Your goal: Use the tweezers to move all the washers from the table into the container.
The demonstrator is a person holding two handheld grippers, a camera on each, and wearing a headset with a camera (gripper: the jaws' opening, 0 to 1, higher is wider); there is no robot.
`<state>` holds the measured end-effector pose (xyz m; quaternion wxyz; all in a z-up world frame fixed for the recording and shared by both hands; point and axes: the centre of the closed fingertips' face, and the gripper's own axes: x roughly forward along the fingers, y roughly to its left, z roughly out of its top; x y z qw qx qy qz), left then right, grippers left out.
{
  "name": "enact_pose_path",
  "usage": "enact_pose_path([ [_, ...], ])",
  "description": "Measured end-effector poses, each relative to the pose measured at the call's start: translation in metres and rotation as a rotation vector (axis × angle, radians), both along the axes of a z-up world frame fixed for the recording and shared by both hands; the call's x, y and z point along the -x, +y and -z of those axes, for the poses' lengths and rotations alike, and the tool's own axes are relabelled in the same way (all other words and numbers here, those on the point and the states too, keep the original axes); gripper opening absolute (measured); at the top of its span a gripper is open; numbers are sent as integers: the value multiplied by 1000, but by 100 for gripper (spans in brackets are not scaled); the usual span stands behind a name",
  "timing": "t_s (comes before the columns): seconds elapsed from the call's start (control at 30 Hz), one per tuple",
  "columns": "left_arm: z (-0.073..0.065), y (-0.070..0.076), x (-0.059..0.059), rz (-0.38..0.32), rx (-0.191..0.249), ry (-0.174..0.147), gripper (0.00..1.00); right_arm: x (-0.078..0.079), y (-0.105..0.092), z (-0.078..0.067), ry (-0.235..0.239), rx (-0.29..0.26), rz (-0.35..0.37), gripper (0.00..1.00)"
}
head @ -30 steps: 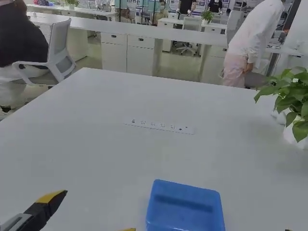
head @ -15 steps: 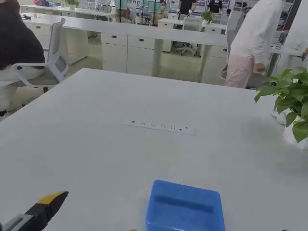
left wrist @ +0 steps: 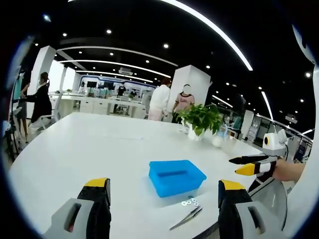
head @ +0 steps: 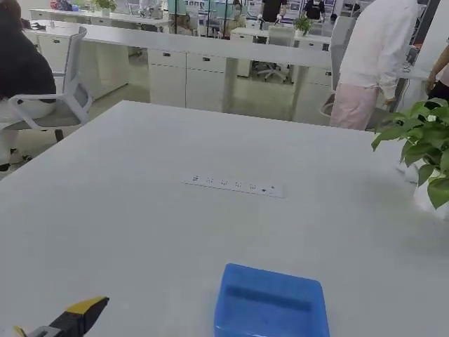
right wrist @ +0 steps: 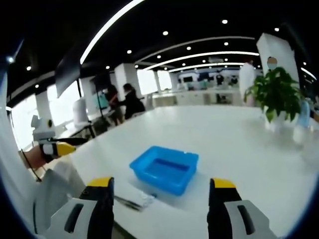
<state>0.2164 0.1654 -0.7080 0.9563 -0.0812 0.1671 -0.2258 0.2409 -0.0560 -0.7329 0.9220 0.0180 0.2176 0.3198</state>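
On the white table ahead of me, the blue container sits open-topped near the bottom of the head view, with a white power strip lying farther back and a leafy potted plant at the right edge. A gripper pokes in at the lower left corner of that view, showing one yellow tip; I cannot tell its side from there. In the left gripper view, my left gripper has its jaws spread wide with nothing between them, and the container lies straight ahead. The washers are a small cluster on the table just beside the container's near wall, apart from it, and the tweezers lie flat next to them, closer to me. The right gripper reaches in from the right, off to the side of the container. In the right gripper view, the right gripper is likewise released, jaws well apart and empty, facing the container; the tweezers rest near its closest corner, and the washers are too blurred there to make out.
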Motion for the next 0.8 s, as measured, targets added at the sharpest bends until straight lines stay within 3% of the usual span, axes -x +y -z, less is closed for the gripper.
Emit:
enact_pose_path([
  [0.07,10,-4,3,28,-10,51,87,2,3,7,24,31,-25,73],
  [0.3,35,-17,7,113,-72,148,82,8,15,34,96,158,-100,69],
  [0.8,69,-37,12,243,-168,269,77,28,53,67,198,254,-293,61],
])
